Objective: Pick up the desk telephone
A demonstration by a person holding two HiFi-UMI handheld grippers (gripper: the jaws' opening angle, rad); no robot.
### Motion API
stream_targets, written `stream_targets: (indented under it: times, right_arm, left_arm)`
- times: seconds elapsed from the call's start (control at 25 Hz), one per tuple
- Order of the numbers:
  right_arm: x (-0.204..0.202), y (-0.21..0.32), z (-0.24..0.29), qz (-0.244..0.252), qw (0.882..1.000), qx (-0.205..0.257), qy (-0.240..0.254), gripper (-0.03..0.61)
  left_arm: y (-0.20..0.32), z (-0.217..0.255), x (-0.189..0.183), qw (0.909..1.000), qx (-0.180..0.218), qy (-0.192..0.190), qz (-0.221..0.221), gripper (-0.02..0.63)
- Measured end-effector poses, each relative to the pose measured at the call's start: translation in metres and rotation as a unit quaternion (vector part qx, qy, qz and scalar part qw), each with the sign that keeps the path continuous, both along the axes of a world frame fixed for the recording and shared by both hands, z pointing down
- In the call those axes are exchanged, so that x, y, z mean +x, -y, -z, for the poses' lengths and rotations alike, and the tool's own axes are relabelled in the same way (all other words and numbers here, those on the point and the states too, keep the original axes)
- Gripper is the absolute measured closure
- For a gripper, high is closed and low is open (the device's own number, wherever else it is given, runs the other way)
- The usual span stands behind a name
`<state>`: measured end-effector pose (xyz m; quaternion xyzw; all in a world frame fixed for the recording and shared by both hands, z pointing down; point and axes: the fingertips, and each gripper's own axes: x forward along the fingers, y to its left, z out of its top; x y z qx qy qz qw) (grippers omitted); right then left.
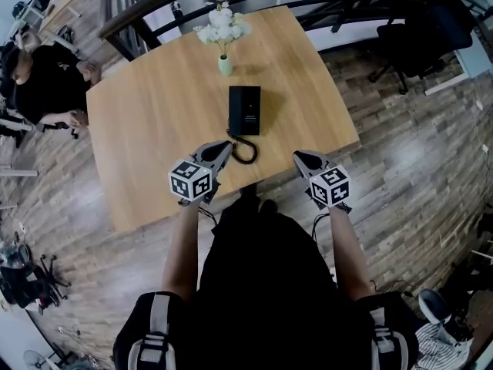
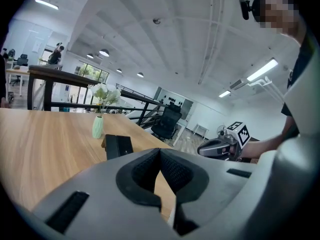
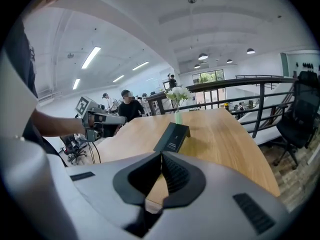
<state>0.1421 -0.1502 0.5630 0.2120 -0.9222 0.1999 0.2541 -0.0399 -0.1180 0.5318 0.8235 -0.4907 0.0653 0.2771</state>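
Phone (image 1: 244, 109): centre of desk (image 1: 154, 114), before the vase (image 1: 224, 64), cord (image 1: 245, 151) toward you. Your left gripper (image 1: 225, 148) and right gripper (image 1: 298, 158): fingers (image 2: 176, 171) closed, empty, flanking the near edge, likely staged for approach.

Pretty clearly an open-plan office. Ahead of the left tongs (image 1: 228, 148) and right tongs (image 1: 297, 157) there's a big wooden tabletop (image 1: 154, 114) with a black desk telephone (image 1: 244, 110), and a little vase of white flowers (image 1: 223, 37) further back. Past that is a black metal railing (image 3: 259, 108), with a rolling office chair (image 1: 424, 21) off beyond the right tongs. Someone in black (image 1: 35, 83) sits out past the left tongs. Strip lights (image 3: 90, 57), white ceiling (image 2: 150, 44), wood-look plank floor (image 1: 416, 168).
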Motion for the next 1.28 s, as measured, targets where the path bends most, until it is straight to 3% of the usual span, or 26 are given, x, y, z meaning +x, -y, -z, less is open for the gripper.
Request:
stream_targets:
  times: [0.6, 1.28]
  right_arm:
    - [-0.042, 0.020, -0.013, -0.029, 0.999, -0.003, -0.024, 0.554]
    - [-0.075, 0.038, -0.033, 0.004, 0.999, -0.027, -0.030, 0.554]
  left_arm:
    - [0.034, -0.030, -0.033, 0.9988, -0.008, -0.023, -0.043, 0.592]
    - [0.055, -0.045, -0.055, 0.9988, -0.022, -0.031, -0.030, 0.592]
